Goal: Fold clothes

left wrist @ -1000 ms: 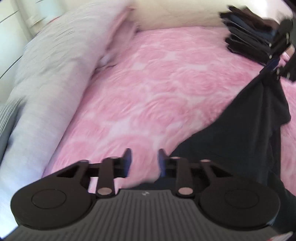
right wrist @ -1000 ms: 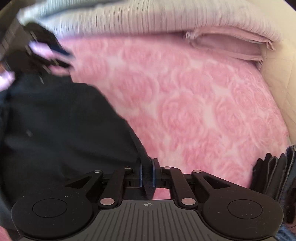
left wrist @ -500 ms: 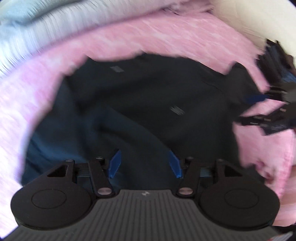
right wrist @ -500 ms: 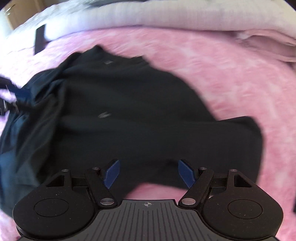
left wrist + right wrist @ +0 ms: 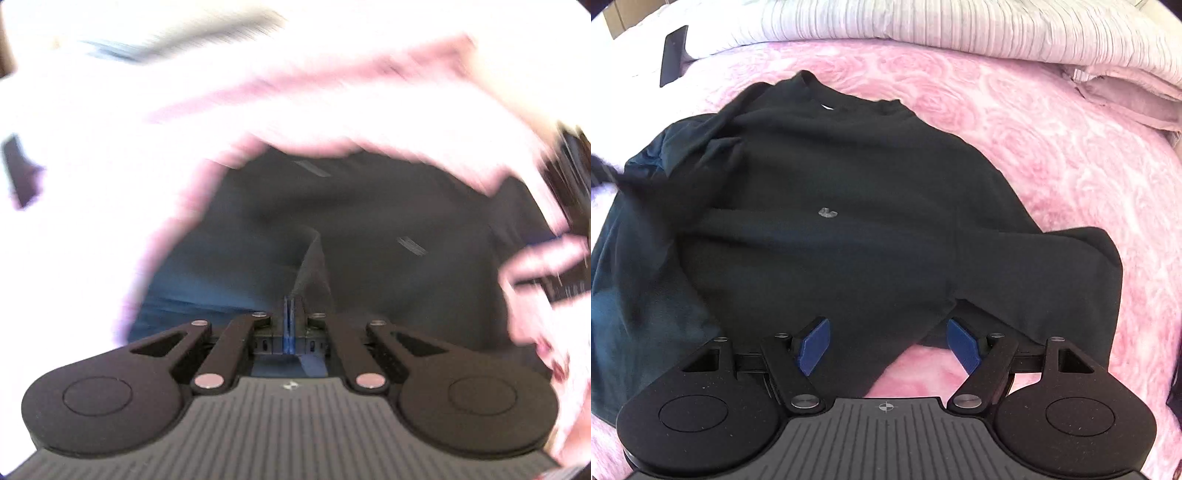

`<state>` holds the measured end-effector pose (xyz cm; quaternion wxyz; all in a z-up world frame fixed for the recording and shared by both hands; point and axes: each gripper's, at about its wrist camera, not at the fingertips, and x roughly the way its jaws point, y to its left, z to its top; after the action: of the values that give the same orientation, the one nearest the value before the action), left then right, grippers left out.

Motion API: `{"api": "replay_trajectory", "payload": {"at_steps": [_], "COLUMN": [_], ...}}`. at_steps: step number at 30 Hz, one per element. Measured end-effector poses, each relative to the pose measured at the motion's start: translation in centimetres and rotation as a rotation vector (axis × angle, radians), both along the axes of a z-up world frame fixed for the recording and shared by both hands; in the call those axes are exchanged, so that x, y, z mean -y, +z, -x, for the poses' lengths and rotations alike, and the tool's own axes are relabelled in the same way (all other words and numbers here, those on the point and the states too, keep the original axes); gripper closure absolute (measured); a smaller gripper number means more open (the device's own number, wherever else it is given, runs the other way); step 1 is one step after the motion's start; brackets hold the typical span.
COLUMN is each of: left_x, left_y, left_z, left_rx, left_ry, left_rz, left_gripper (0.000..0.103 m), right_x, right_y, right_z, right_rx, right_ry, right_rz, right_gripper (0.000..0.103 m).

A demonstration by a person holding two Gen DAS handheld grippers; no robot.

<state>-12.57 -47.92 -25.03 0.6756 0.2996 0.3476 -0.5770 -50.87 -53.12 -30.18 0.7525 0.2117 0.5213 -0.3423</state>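
A black long-sleeved sweatshirt point(image 5: 849, 229) lies spread on the pink rose-patterned bedspread point(image 5: 1052, 155), collar away from me, its right sleeve point(image 5: 1071, 277) folded across toward the hem. My right gripper point(image 5: 888, 341) is open and empty, just above the sweatshirt's lower edge. In the blurred left wrist view my left gripper point(image 5: 290, 317) is shut on a raised fold of the sweatshirt point(image 5: 314, 266) at its left side.
A striped white duvet point(image 5: 960, 26) and a pink pillow point(image 5: 1126, 99) lie along the far side of the bed. A dark phone-like object point(image 5: 672, 53) lies at the far left. Dark folded clothes show at the left wrist view's right edge point(image 5: 569, 173).
My right gripper let go of the sweatshirt and opened wide. My left gripper swung over the garment and shut on a fold of it. The sweatshirt now lies flat.
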Motion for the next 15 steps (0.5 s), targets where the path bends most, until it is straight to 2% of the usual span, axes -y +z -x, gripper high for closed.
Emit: {"api": "replay_trajectory", "payload": {"at_steps": [3, 6, 8, 9, 10, 12, 15], "left_x": [-3.2, -6.0, -7.5, -8.2, -9.1, -11.3, -13.6], "left_y": [4.9, 8.0, 8.1, 7.7, 7.4, 6.7, 4.3], "left_z": [-9.2, -18.1, -23.3, -25.5, -26.9, -26.8, -22.9], "left_rx": [0.149, 0.321, 0.402, 0.431, 0.443, 0.395, 0.302], "left_ry": [0.118, 0.258, 0.394, 0.465, 0.516, 0.533, 0.412], "left_rz": [0.038, 0.025, -0.032, -0.079, -0.097, -0.076, -0.083], "left_gripper": [0.103, 0.103, 0.096, 0.081, 0.072, 0.072, 0.07], "right_x": [-1.1, -2.6, -3.8, -4.5, -5.2, -6.8, -9.3], "right_y": [0.4, 1.0, 0.9, 0.9, 0.8, 0.6, 0.2], "right_z": [-1.7, -3.5, -4.8, -5.4, -5.9, -6.4, -7.2], "right_rx": [0.003, 0.009, 0.009, 0.008, 0.003, -0.016, -0.043], "right_ry": [0.016, 0.034, 0.037, 0.038, 0.039, 0.042, 0.046], "right_rz": [0.003, 0.02, 0.033, 0.038, 0.038, 0.028, 0.013], "right_gripper": [0.029, 0.029, 0.029, 0.029, 0.029, 0.029, 0.029]}}
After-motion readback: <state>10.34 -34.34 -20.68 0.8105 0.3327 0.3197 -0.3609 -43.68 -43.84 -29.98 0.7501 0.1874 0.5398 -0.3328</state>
